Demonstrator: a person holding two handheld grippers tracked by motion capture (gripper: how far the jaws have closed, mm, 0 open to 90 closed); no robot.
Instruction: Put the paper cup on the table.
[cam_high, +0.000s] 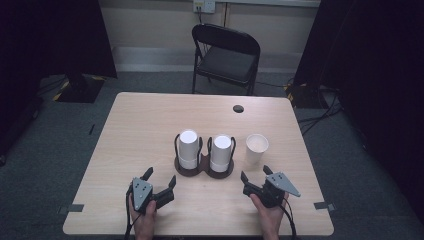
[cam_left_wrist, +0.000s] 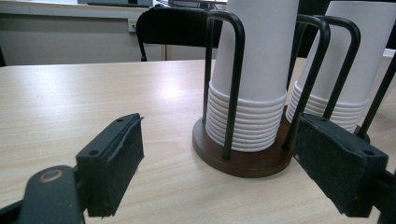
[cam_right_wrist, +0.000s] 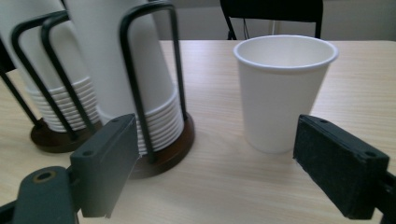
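text: none readable | cups (cam_right_wrist: 284, 88): plain white, no print | holder (cam_left_wrist: 243, 156): no label | grippers: no marking | wall outlet plate (cam_high: 204, 5): too small to read

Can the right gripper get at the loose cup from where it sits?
Probably yes: the right gripper is open, the cup stands upright straight ahead, clear of the holder.

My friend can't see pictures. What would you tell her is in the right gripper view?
A white paper cup stands upright and empty on a wooden table, just beyond the open right claw. To its left, a dark holder keeps two upside-down stacks of white cups.
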